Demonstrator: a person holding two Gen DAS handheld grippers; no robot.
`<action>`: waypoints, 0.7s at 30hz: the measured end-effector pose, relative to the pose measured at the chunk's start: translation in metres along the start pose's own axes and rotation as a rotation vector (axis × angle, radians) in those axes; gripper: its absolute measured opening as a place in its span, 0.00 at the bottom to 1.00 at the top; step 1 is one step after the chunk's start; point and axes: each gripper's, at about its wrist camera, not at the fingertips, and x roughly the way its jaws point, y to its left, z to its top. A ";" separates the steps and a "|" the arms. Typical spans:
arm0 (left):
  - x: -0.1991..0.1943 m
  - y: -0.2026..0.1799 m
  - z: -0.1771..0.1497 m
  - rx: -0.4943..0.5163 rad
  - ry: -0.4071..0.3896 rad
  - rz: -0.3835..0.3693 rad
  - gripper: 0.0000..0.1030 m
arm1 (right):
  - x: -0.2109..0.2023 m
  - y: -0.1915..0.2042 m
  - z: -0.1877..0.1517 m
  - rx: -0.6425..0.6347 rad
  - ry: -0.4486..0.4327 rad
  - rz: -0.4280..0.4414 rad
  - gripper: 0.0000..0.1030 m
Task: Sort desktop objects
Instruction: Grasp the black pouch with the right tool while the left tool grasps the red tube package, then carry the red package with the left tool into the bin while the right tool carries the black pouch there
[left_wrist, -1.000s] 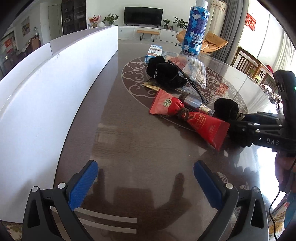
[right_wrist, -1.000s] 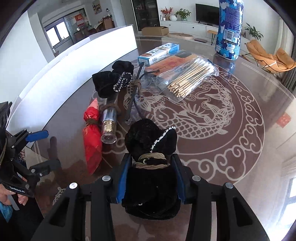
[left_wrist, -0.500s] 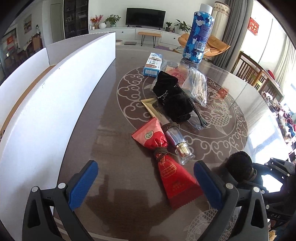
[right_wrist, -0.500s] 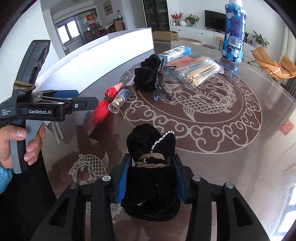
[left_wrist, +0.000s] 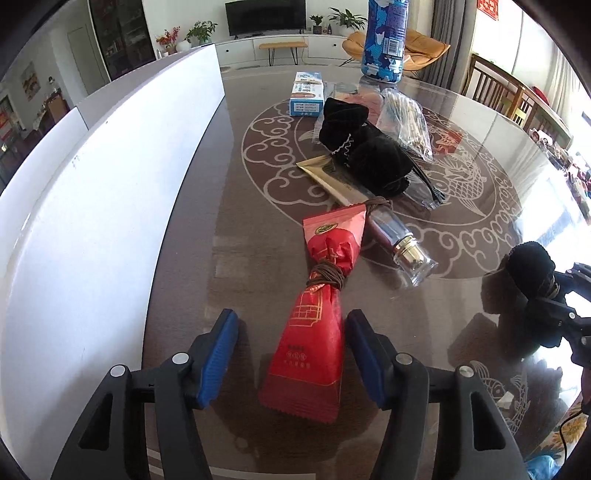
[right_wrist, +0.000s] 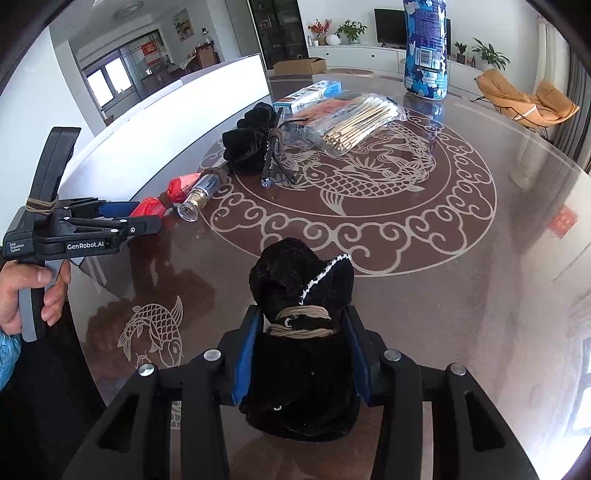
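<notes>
A red packet (left_wrist: 314, 332) tied with brown cord lies flat on the table, its lower half between the blue pads (left_wrist: 218, 354) of my left gripper (left_wrist: 291, 354). The jaws are closing; a gap still shows on the packet's left side. In the right wrist view the left gripper (right_wrist: 147, 221) reaches the red packet (right_wrist: 173, 192) from the left, held by a hand. My right gripper (right_wrist: 301, 354) is shut on a black velvet pouch (right_wrist: 301, 280) tied with beige cord, above the table's near part. That pouch (left_wrist: 532, 266) also shows at the left view's right edge.
A glass bottle (left_wrist: 402, 243) lies right beside the packet's top, with a gold packet (left_wrist: 328, 173) and another black pouch (left_wrist: 365, 155) behind. Farther back are a bag of cotton swabs (left_wrist: 406, 122), a blue-white box (left_wrist: 306, 92) and a tall blue bottle (left_wrist: 384, 37). A white wall (left_wrist: 92, 206) runs along the left.
The left gripper has come over the red packet and its jaws have narrowed around it. The right gripper has drawn back from the pile, still holding the black pouch.
</notes>
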 end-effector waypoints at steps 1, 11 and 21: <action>0.002 -0.005 0.004 0.031 0.005 0.020 0.72 | 0.003 0.000 0.003 -0.001 0.008 0.000 0.44; 0.002 -0.007 0.012 0.047 -0.011 -0.112 0.19 | 0.024 0.007 0.031 -0.111 0.091 -0.054 0.69; -0.054 -0.006 -0.006 -0.015 -0.082 -0.144 0.19 | 0.000 0.011 0.027 -0.062 0.109 0.010 0.33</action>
